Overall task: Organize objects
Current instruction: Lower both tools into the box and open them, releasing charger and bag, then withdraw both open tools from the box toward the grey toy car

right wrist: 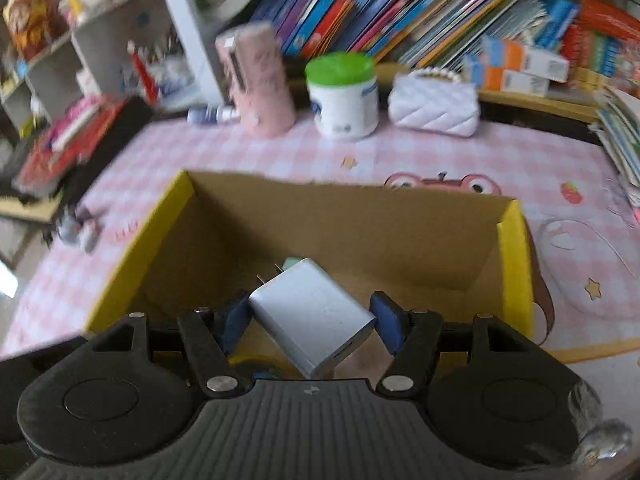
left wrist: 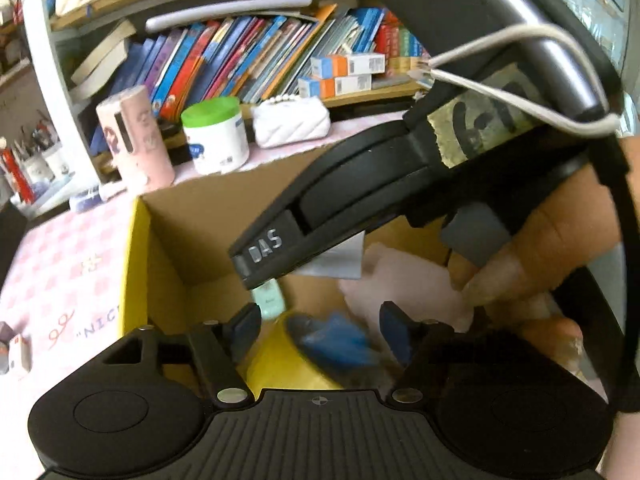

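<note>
An open cardboard box with yellow edges stands on the pink checked cloth. My right gripper hangs over its near side, shut on a white wall charger that lies slantwise between the blue pads, prongs pointing away. My left gripper is open above the box. Below its jaws and untouched lie a yellow tape roll, a blue crumpled item, a mint-green piece and pale pink paper. The right-hand tool's black housing and a hand fill the upper right.
Behind the box stand a pink cylinder, a white jar with a green lid and a white quilted purse. A shelf of books runs along the back. A small figure lies left of the box.
</note>
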Action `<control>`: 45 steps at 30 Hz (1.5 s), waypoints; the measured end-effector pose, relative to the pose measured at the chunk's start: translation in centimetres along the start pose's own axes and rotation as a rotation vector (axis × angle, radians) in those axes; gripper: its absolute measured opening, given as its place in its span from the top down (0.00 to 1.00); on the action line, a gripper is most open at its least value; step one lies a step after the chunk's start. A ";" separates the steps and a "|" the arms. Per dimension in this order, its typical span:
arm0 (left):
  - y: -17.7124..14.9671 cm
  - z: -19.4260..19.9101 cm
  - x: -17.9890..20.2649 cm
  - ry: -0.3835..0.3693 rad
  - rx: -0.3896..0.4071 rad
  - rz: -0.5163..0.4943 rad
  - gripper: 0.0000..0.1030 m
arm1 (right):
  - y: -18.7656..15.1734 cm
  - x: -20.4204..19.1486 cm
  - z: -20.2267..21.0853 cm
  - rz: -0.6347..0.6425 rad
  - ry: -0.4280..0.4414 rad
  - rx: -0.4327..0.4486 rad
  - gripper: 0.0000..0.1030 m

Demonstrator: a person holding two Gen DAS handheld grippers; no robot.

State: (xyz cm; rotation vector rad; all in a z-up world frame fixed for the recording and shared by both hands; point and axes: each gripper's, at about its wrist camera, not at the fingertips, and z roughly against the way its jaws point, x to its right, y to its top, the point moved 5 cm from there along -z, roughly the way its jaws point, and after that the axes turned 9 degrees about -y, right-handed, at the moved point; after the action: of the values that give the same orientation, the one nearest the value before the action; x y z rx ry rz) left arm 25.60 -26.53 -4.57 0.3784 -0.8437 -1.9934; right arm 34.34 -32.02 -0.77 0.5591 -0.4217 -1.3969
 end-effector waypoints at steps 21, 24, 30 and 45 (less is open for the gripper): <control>-1.3 7.3 -0.8 -0.028 0.211 0.110 0.14 | -2.8 2.1 11.8 -0.173 -0.148 0.331 0.26; -2.3 9.6 -1.4 -0.017 0.261 0.129 0.13 | -4.9 2.1 14.8 -0.204 -0.206 0.413 0.26; -5.5 13.0 -3.6 0.019 0.308 0.226 0.10 | -10.2 1.3 18.5 -0.250 -0.354 0.498 0.27; -15.9 16.2 -8.1 0.106 0.117 0.272 0.10 | -20.2 -7.6 14.5 -0.241 -0.381 0.189 0.23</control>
State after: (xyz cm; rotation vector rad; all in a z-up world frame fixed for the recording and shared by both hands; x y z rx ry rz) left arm 10.93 -7.41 -4.45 0.4094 -0.8968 -1.6646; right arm 8.69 -27.85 -0.81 0.5080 -0.8198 -1.7137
